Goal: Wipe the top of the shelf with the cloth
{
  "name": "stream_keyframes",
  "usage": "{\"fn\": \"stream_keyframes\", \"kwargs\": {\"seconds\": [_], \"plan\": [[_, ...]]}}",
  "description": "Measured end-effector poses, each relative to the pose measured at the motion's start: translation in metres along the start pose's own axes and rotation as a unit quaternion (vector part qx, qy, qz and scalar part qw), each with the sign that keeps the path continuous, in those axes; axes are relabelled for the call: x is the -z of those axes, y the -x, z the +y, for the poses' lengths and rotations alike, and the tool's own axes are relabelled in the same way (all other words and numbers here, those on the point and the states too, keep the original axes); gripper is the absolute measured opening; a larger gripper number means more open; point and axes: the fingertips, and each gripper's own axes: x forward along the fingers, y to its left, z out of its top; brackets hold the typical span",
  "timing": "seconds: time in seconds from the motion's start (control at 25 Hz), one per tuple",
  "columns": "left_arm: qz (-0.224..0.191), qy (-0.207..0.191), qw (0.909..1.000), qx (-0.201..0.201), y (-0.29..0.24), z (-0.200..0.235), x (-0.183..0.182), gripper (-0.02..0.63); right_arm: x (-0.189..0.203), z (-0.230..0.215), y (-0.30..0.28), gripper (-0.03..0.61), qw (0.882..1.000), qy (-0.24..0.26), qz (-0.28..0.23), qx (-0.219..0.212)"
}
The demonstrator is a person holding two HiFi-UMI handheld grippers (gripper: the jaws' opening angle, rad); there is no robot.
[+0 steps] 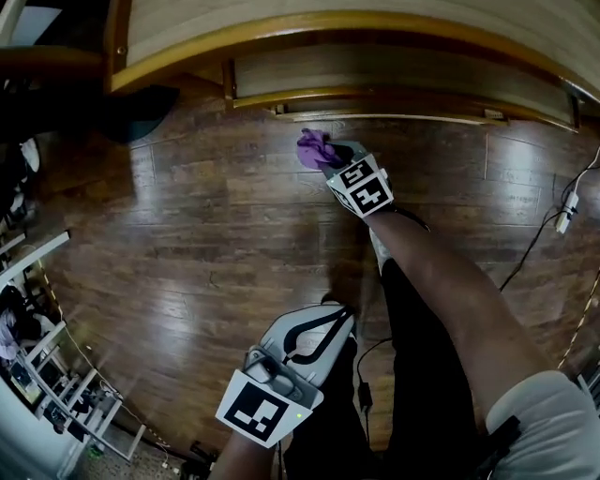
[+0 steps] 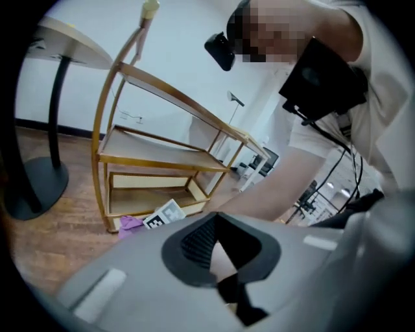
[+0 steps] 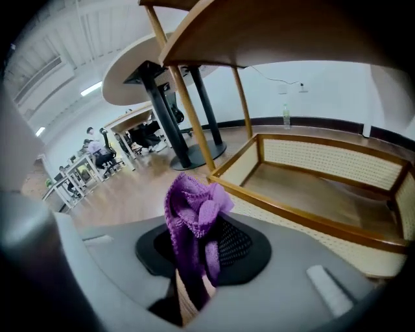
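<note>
Cloth [image 1: 314, 148]: purple, bunched, pinched by the right gripper [image 1: 330, 157] down near floor level, just in front of the lowest tier [image 1: 375, 80] of the shelf [image 2: 162, 155], well below the top board [image 1: 328, 23] it is meant for. Working left to right, I find the left gripper [image 1: 330, 314] held close by the person's leg [image 1: 422, 394], jaws together on nothing. I judge it is parked there to keep clear of a one-handed job. The right gripper reaches forward and low over the wooden floor [image 1: 187, 234], clamped on the cloth with a loose tuft standing above the pads, which should leave fabric free to drag. The head view looks down on the top board but hides the grip. The right gripper view confirms the pinch. Only the left gripper view shows the shelf whole, three tiers high, so I judge the cloth must be raised well up.
</note>
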Motion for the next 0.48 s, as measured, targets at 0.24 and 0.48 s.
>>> {"fn": "stream_keyframes", "kwargs": {"seconds": [0.24, 0.48], "plan": [[-0.011, 0.013, 0.9998, -0.002, -0.003, 0.001, 0.016, 0.017, -0.013, -0.005, -0.046, 0.089, 1.000, 0.009, 0.022, 0.005], [-0.007, 0.008, 0.9998, 0.017, -0.022, 0.000, 0.014, 0.017, 0.018, -0.066, -0.026, 0.089, 0.998, 0.004, 0.050, 0.047]]}}
